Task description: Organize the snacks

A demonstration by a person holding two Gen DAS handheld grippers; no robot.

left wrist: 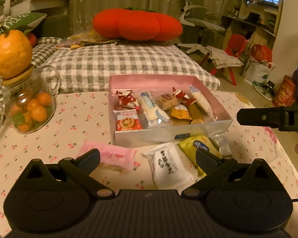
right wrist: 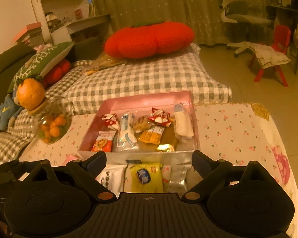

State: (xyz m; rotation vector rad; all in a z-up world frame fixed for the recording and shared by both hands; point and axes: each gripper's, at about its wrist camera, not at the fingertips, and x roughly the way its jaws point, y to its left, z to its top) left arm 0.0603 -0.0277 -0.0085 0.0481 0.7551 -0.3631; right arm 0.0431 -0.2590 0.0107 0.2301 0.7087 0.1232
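Observation:
A pink box (left wrist: 212,93) (right wrist: 95,125) on the cherry-print table holds several wrapped snacks. In front of it lie a pink packet (left wrist: 115,156), a white packet (left wrist: 168,166) (right wrist: 111,178), a yellow packet (left wrist: 196,146) (right wrist: 147,176) and a clear silver packet (left wrist: 222,144) (right wrist: 176,178). My left gripper (left wrist: 148,156) is open and empty, low over the pink and white packets. My right gripper (right wrist: 149,161) is open and empty, just above the yellow packet; its finger (left wrist: 264,117) shows at the right of the left wrist view.
A glass jar of small oranges (left wrist: 31,107) (right wrist: 51,127) with an orange on its lid stands at the table's left. A checked cushion (left wrist: 125,63) (right wrist: 149,77) with a red plush pumpkin (left wrist: 137,24) lies behind the box. The table edge (right wrist: 284,138) curves at the right.

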